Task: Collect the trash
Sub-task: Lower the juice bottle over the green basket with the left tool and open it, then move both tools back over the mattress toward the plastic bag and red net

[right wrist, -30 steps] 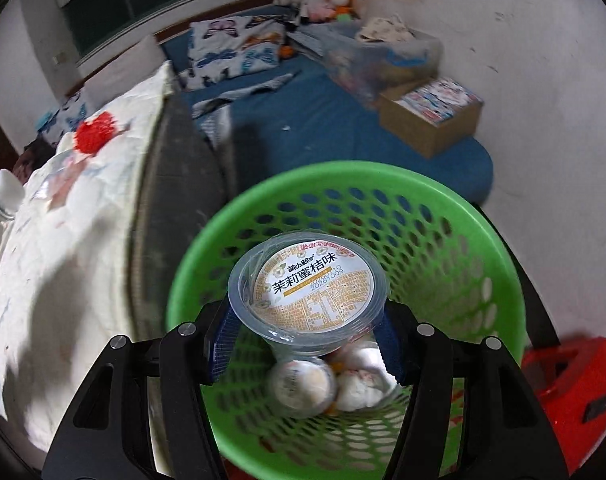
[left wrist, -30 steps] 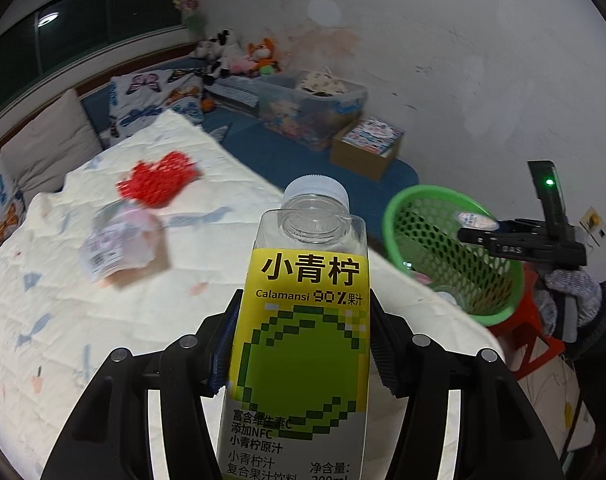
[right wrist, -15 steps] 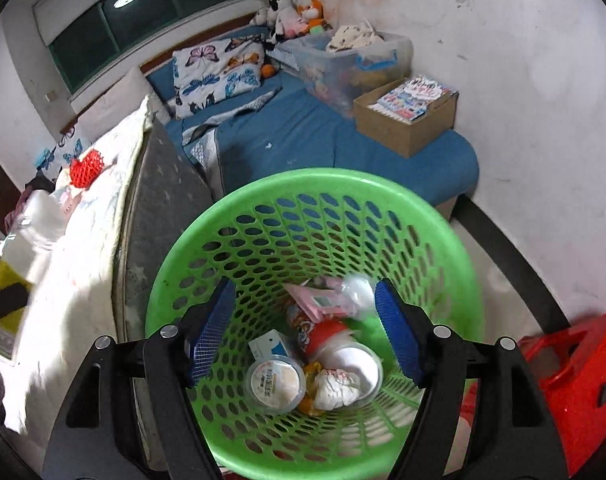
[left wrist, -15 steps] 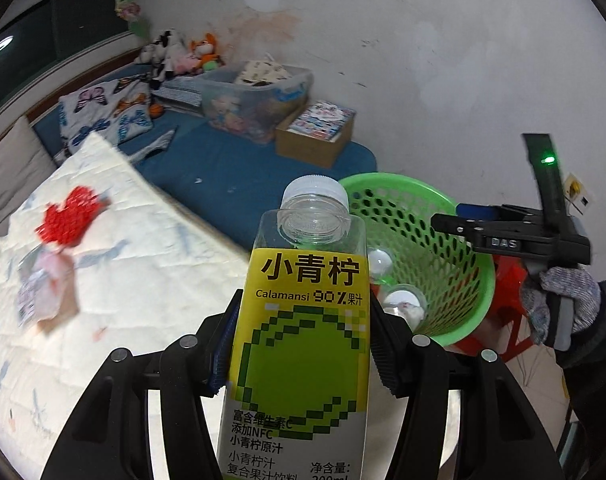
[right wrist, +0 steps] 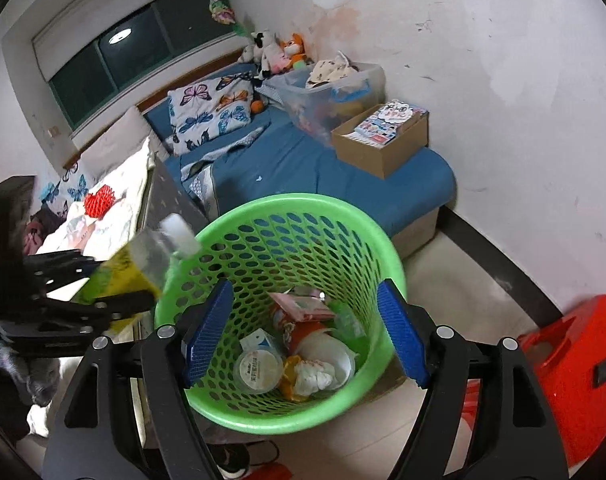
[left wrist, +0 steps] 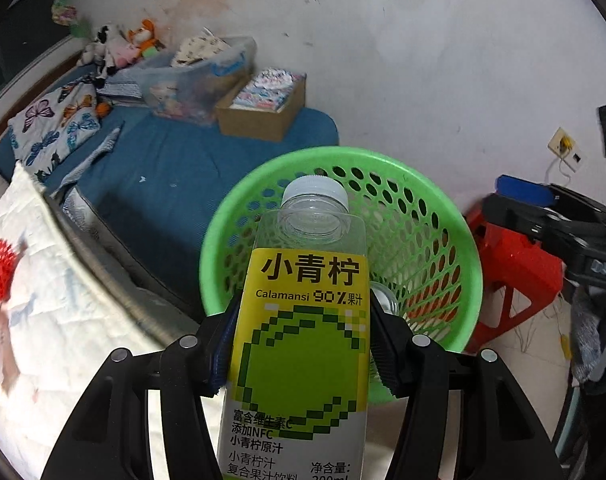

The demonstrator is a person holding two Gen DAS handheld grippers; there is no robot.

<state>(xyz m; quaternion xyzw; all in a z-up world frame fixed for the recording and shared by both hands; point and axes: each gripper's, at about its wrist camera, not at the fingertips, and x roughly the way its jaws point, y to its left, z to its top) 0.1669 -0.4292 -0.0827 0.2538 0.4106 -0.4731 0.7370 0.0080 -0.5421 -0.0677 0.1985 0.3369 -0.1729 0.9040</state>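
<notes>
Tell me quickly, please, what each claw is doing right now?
Left claw: shut on the juice bottle.
Right claw: open, holding nothing.

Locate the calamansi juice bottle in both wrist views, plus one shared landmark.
Left wrist: calamansi juice bottle at centre bottom, clamped in the left gripper.
Right wrist: same bottle at left edge, cap near the basket rim.
Shared landmark: green mesh basket.
</notes>
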